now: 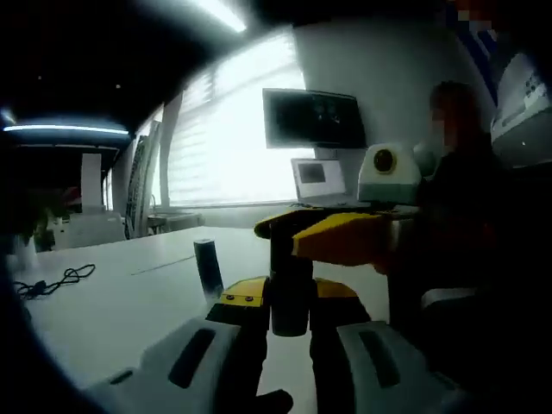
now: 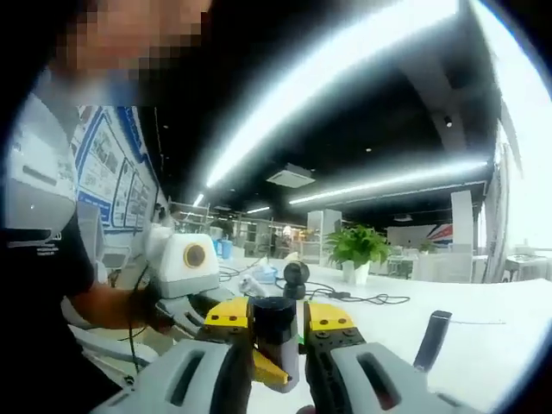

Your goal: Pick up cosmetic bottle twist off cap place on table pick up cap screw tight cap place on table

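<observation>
Bottle: dark bottle [image 1: 289,289] gripped by left claw [image 1: 289,323].
Cap: right claw [image 2: 276,345] clamps it.
Risk: off-axis twist could jam threads.

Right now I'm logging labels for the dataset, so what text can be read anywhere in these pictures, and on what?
No text can be read.
Wall posters: print too small and blurred.
Monitor: dark, nothing legible.
Laptop screen: blurred.
Cosmetic bottle: no label visible.
Cap: plain dark.

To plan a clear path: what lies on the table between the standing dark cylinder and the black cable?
Nothing. In the left gripper view the white table is bare between the dark cylinder and the black cable.
</observation>
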